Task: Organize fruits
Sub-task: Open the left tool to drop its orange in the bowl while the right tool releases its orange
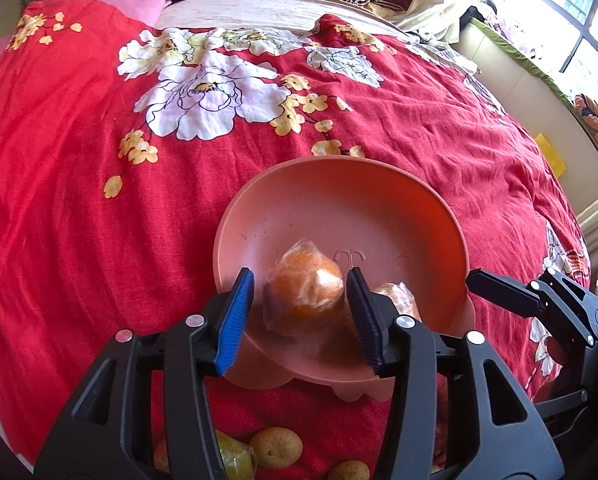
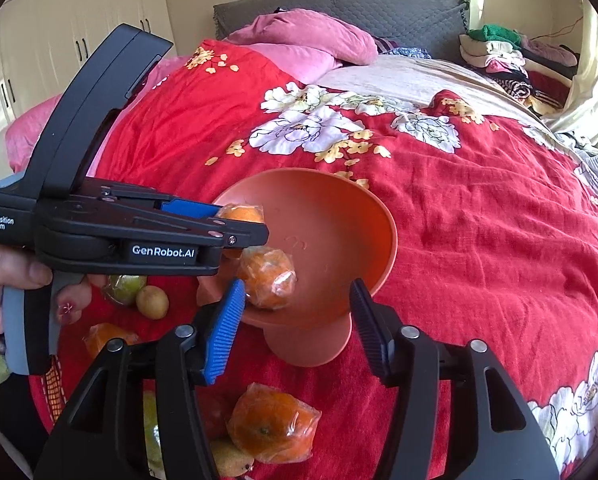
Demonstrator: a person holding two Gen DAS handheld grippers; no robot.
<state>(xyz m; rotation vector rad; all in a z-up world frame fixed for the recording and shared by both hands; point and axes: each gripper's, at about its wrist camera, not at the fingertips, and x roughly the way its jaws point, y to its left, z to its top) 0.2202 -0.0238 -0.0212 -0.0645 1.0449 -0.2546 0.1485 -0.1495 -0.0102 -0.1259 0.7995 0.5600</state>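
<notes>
A salmon-pink footed bowl [image 1: 339,168] [image 2: 385,232] stands on the red flowered bedcover. My left gripper [image 1: 300,280] [image 2: 255,222] hangs over its near side, jaws open. A plastic-wrapped orange [image 1: 305,296] [image 2: 241,214] sits between them, with a gap showing beside the blue pad [image 1: 235,320]. A second wrapped orange [image 1: 395,300] [image 2: 269,276] lies in the bowl. My right gripper [image 2: 298,286] [image 1: 499,290] stands open at the bowl's near rim with nothing between its fingers.
Loose fruit lies on the cover in front of the bowl: a wrapped orange [image 2: 275,426], a greenish fruit [image 2: 125,288], a small yellow one [image 2: 151,302] and others [image 1: 275,448]. A hand [image 2: 3,280] holds the left gripper. Pink pillows [image 2: 307,40] and stacked clothes [image 2: 495,52] lie at the far end.
</notes>
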